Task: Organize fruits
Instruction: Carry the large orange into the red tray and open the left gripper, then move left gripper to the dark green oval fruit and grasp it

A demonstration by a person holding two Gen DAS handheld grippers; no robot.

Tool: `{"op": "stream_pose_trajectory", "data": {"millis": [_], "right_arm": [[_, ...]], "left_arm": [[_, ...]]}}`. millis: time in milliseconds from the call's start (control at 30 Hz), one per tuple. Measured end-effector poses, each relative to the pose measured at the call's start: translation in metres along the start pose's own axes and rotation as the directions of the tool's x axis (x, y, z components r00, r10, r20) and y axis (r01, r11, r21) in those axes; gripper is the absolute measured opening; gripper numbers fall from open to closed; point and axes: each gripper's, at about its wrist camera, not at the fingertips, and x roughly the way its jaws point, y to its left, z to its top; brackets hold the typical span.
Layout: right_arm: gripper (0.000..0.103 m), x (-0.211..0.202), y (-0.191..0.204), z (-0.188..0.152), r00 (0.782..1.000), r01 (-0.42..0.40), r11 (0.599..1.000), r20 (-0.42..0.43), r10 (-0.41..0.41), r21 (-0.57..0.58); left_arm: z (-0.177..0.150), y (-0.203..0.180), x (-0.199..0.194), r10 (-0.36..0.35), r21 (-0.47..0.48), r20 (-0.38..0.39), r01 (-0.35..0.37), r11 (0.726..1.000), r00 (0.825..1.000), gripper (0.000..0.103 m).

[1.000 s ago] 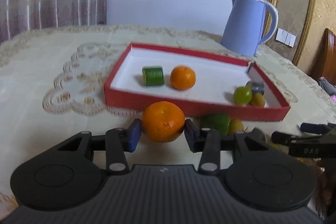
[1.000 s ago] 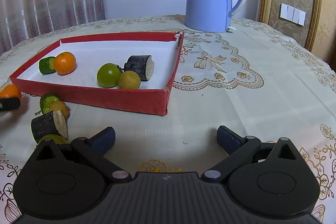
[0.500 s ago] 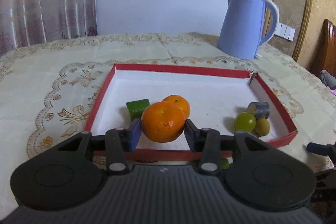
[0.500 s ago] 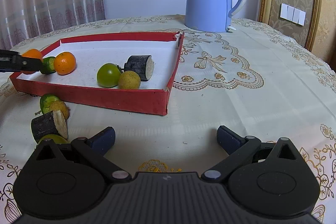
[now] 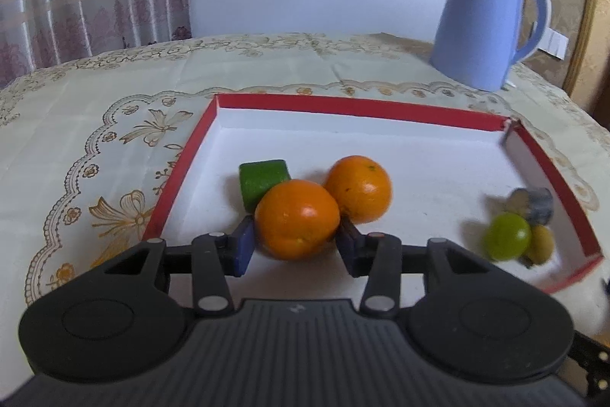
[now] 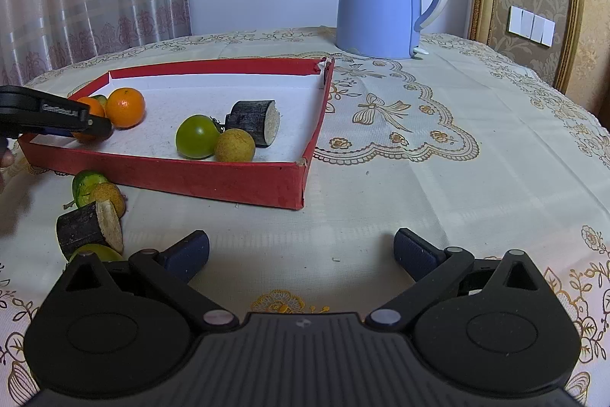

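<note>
i'm bringing the left tool (image 5: 295, 241) in low over the near left corner of the red tray (image 5: 358, 105), and its jaws have just been opening around the mandarin (image 5: 297, 218) between them. the left pad (image 5: 244, 243) is showing a slim gap from the peel, so i'm reading this as the release, with the fruit settling on the white floor just in front of the second mandarin (image 5: 358, 187) and the green cucumber piece (image 5: 263, 180). that is grouping like with like, i judge. there is little slack here: the left wall is near, and the two neighbours are crowding the far side, so backing straight out toward me looks the safest path. the middle of the tray is lying open, while the green tomato (image 6: 197, 136), longan (image 6: 234, 145) and dark cane stub (image 6: 253, 121) are sitting to the right. my right tool (image 6: 301, 252) is waiting spread wide and empty above the bench (image 6: 438, 178), beside the leftover cane piece (image 6: 89, 229) and small fruits outside the near wall.
</note>
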Motion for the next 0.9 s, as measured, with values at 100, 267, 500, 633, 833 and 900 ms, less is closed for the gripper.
{"op": "stream_pose_trajectory", "data": {"millis": [100,267,500,633,833,900], "right_arm": [[0.103,0.0,0.0,0.0,1.0,0.0,1.0,0.0,0.0,0.0],[0.103,0.0,0.0,0.0,1.0,0.0,1.0,0.0,0.0,0.0],[0.103,0.0,0.0,0.0,1.0,0.0,1.0,0.0,0.0,0.0],[0.103,0.0,-0.001,0.0,1.0,0.0,1.0,0.0,0.0,0.0],[0.103,0.0,0.0,0.0,1.0,0.0,1.0,0.0,0.0,0.0],[0.103,0.0,0.0,0.0,1.0,0.0,1.0,0.0,0.0,0.0]], "left_arm": [[0.0,0.003,-0.004,0.027,-0.012,0.024,-0.027,1.0,0.999,0.056],[0.001,0.01,-0.03,0.098,-0.031,0.137,-0.094,0.995,0.986,0.089],[-0.018,0.014,-0.078,0.057,-0.029,0.201,-0.052,0.998,0.978,0.091],[-0.042,0.005,-0.093,-0.006,-0.003,0.179,0.006,1.0,0.984,0.094],[-0.063,-0.013,-0.096,-0.028,0.036,0.149,0.023,0.999,0.988,0.094],[-0.065,-0.016,-0.096,-0.039,0.041,0.148,0.033,0.999,0.988,0.094]]}}
